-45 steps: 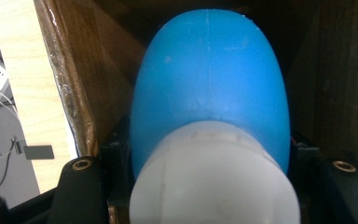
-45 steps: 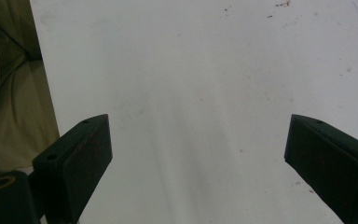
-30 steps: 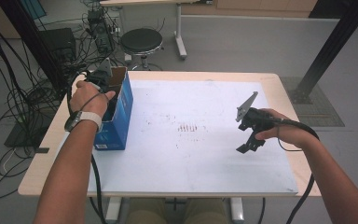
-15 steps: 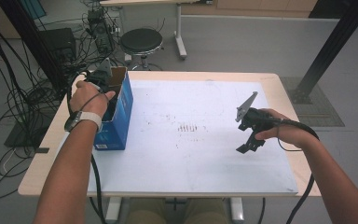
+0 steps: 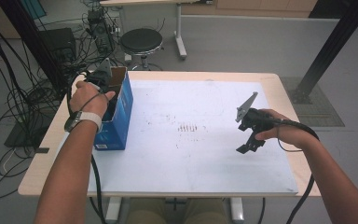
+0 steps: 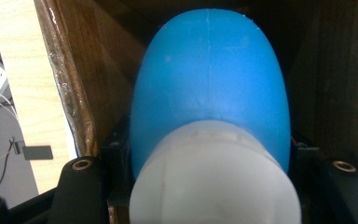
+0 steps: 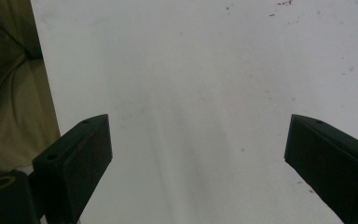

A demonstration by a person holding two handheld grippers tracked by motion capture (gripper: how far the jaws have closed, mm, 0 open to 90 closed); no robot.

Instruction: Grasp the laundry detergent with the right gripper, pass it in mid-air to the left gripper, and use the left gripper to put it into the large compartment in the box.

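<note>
The smooth blue-and-white egg-shaped plastic object (image 6: 209, 126) sits between the jaws of the left hand-held gripper (image 5: 103, 79), down inside the open blue cardboard box (image 5: 116, 116) at about nine o'clock on the counter (image 5: 270, 81). It looks light, rigid and slippery; its rounded flanks could squirt out, so a hold across the widest middle seems safest. The right hand-held gripper (image 7: 198, 154), at three o'clock, hangs spread and empty over the white sheet (image 5: 205, 154).

Blue-and-white egg-shaped object (image 6: 209, 121), blue end pointing away and white end nearest the camera, sits down inside the open blue cardboard box (image 5: 116, 122) with brown inner walls at the table's left side, between the left gripper's jaws.
</note>
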